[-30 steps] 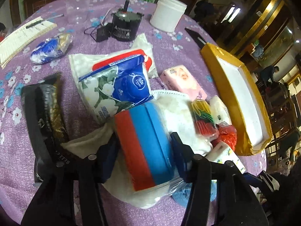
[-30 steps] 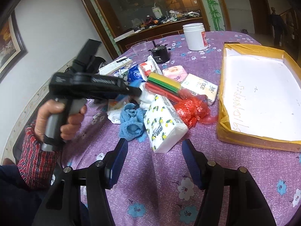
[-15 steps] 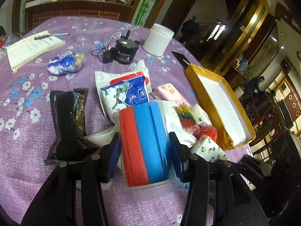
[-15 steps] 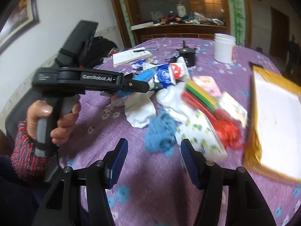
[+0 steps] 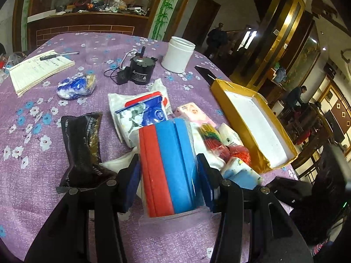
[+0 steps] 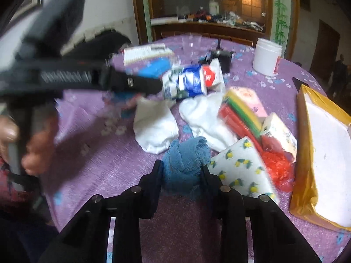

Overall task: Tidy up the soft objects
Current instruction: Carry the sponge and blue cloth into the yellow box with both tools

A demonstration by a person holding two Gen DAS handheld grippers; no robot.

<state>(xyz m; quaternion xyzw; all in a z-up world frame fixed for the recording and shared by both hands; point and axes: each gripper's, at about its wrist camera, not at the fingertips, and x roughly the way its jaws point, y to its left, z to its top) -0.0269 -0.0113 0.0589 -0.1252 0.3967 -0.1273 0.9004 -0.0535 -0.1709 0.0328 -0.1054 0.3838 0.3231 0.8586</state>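
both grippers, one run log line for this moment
left gripper: shut on red and blue sponge pack | right gripper: jaws just closed on blue knitted cloth ball

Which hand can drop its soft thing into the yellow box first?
Probably the left. Its tongs already hold the red and blue sponge pack lifted, near the yellow box. The right tongs have just been closing on the blue cloth.

I'm seeing red-and-blue sponge pack (image 5: 169,171) | blue cloth (image 6: 183,166) | lemon-print white tissue pack (image 6: 240,171) | purple flowered tablecloth (image 5: 33,118) | yellow-edged white tray (image 5: 252,118)
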